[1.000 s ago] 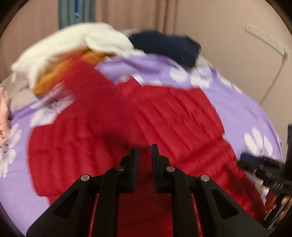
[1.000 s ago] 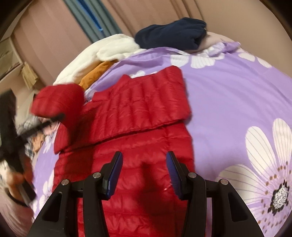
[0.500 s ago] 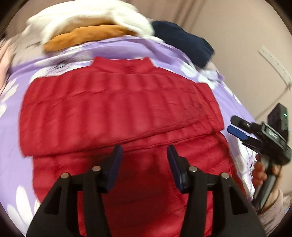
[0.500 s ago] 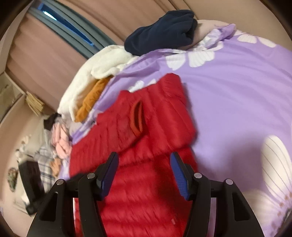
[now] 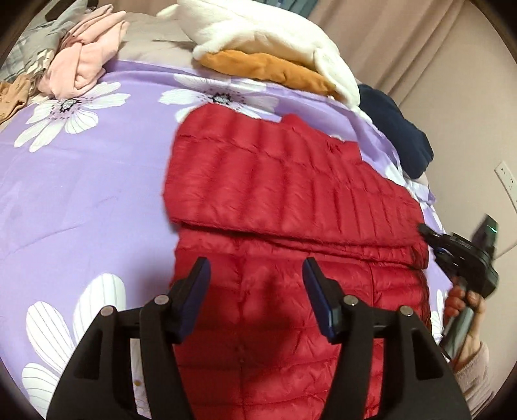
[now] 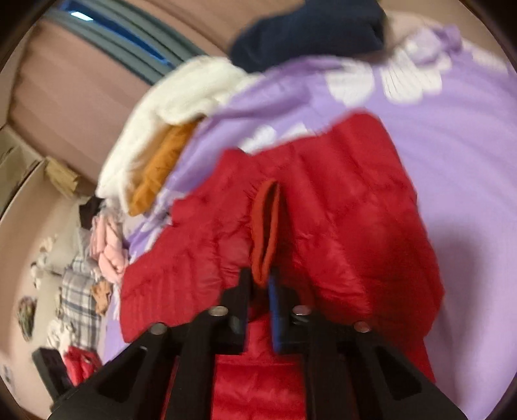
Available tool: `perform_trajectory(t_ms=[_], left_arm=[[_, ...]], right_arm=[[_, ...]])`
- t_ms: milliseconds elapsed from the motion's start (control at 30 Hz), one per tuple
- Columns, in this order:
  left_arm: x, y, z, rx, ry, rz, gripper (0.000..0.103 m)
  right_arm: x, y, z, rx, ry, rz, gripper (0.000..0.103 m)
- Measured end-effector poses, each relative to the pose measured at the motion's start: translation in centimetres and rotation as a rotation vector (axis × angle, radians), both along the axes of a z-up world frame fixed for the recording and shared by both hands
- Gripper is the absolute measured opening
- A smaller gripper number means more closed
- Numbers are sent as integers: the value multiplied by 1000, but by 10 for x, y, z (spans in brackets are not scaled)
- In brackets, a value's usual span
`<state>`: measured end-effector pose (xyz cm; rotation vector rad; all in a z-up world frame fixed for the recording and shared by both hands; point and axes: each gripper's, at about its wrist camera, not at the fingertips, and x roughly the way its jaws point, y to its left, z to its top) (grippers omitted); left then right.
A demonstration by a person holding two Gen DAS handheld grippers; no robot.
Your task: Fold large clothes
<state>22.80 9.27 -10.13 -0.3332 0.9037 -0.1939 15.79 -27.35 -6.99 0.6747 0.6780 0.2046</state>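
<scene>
A red quilted down jacket (image 5: 284,200) lies on the purple flowered bedspread (image 5: 80,200), its sleeves folded across the chest. My left gripper (image 5: 255,278) is open and empty, hovering above the jacket's lower body. My right gripper (image 6: 260,284) is shut on the jacket's red sleeve cuff (image 6: 265,226) and lifts that part of the jacket (image 6: 339,210) off the bed. In the left wrist view the right gripper (image 5: 433,239) sits at the jacket's right edge, held by a hand.
A white fleece (image 5: 268,29) on an orange garment (image 5: 268,64), a navy garment (image 5: 394,129) and a pink garment (image 5: 84,61) lie at the bed's far side. More clothes (image 6: 77,290) lie to the left. A wall with a socket (image 5: 505,174) stands to the right.
My left gripper let go of the sleeve, opened and drew back over the jacket's lower body. My right gripper moved in and shut on the sleeve cuff, lifting it.
</scene>
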Motion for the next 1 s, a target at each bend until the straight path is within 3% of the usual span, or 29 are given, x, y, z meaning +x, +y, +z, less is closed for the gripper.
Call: perform_trajectory(t_ms=[133, 300, 367, 467, 567, 633, 733, 800, 1000], left_arm=[[4, 2, 3, -6, -14, 3, 59], [21, -4, 0, 21, 6, -4, 59], [30, -12, 5, 55, -11, -14, 59], [37, -22, 17, 92, -72, -25, 59], [48, -34, 18, 135, -99, -45, 57], [63, -45, 4, 160, -52, -65, 56], [81, -58, -31, 224, 52, -78, 55], [85, -59, -44, 240, 77, -80, 58], [80, -42, -35, 208, 101, -69, 57]], right_arm=[[-31, -15, 18, -27, -33, -61, 11], [-28, -22, -5, -224, 166, -98, 11], [-26, -24, -5, -262, 194, -131, 15], [-42, -15, 20, -430, 122, -216, 37], [-47, 2, 37, -439, -12, -119, 38], [-38, 16, 35, -437, -46, 1, 38], [-11, 35, 12, -508, 26, 71, 38], [2, 37, -9, -512, 111, 95, 38], [10, 35, -18, -509, 155, 109, 40]])
